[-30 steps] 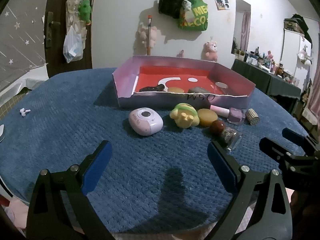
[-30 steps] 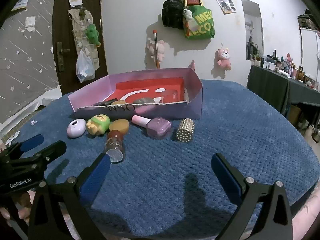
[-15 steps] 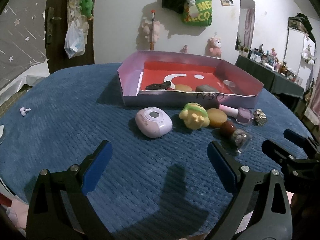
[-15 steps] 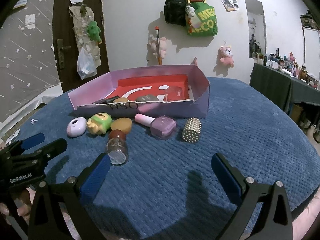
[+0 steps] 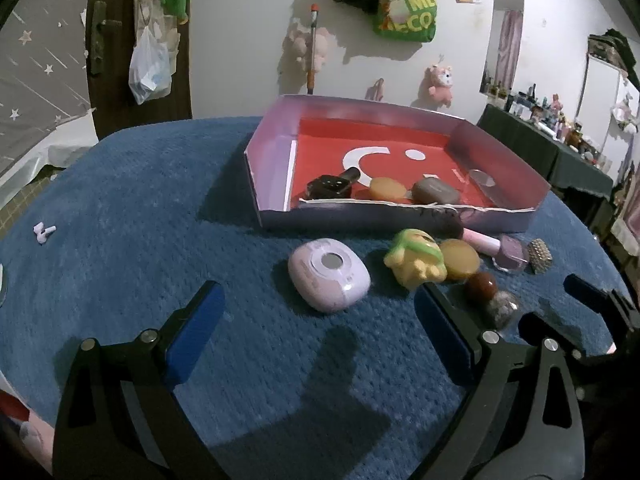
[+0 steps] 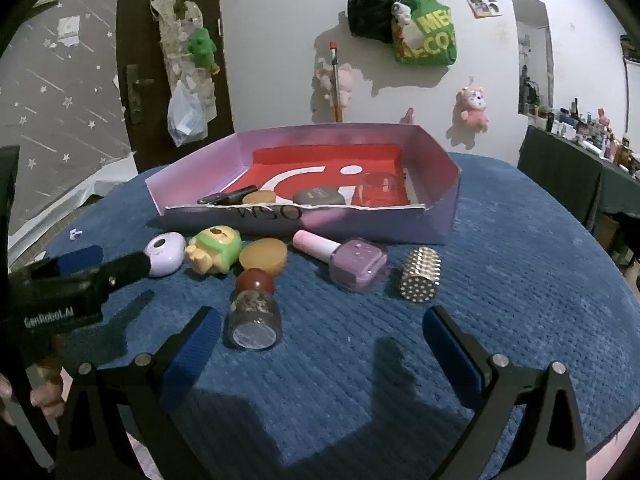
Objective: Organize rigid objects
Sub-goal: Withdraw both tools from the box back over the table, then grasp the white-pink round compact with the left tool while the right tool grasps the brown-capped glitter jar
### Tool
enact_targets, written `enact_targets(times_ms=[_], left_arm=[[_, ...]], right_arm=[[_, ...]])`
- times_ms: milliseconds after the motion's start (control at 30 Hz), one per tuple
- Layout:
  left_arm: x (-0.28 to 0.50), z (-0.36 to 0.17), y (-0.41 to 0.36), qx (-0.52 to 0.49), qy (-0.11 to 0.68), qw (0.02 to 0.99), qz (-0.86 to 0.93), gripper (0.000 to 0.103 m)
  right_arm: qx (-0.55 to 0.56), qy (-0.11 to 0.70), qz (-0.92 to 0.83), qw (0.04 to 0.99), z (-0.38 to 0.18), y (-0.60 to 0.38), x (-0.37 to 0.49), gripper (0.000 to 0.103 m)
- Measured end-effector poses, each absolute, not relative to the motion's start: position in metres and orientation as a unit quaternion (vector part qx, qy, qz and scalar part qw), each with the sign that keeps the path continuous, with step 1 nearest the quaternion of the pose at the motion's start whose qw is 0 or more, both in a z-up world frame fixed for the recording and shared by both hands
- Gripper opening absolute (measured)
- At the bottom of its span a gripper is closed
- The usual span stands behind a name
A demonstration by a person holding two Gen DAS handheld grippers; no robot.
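A shallow purple box (image 5: 360, 218) (image 6: 360, 220) with a red floor holds a dark bottle (image 5: 330, 186), an amber disc and a grey stone. In front of it lie a lilac round case (image 5: 329, 274) (image 6: 165, 255), a yellow-green toy (image 5: 416, 262) (image 6: 214, 249), an amber disc (image 6: 264, 255), a small jar with a brown cap (image 6: 253, 312), a purple nail polish bottle (image 6: 348, 258) and a gold studded cylinder (image 6: 420, 274). My left gripper (image 5: 316, 332) is open, just short of the lilac case. My right gripper (image 6: 320, 344) is open, near the jar and polish.
The blue textured cloth (image 5: 120, 208) covers a round table whose edge curves close on all sides. A small white earbud (image 5: 43, 233) lies far left. A dark dresser with bottles (image 6: 580, 172) stands to the right. Bags and plush toys hang on the wall.
Both grippers have moved forward toward the row of objects, which now looks larger and closer. Both stay open and empty. Nothing on the table has moved.
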State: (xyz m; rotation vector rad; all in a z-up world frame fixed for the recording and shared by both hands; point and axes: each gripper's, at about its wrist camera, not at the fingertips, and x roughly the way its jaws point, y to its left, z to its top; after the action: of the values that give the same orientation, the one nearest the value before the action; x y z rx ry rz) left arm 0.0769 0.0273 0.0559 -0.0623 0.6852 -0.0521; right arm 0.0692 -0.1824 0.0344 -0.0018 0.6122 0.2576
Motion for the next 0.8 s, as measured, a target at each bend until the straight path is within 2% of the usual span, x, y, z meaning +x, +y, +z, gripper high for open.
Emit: enact_targets(times_ms=[600,800], left_arm=[[0.12,0.047,0.031,-0.014,0.399,0.917,-0.014,0.097],[0.131,0.042,0.031,-0.015,0.413,0.91,-0.017,0.097]], right_arm=[[-0.038,0.35,0.152,0.924,0.029,-0.161,0.096,0.103],[-0.045,0.361,0.159,0.918,0.029,-0.156,0.103,0.091]])
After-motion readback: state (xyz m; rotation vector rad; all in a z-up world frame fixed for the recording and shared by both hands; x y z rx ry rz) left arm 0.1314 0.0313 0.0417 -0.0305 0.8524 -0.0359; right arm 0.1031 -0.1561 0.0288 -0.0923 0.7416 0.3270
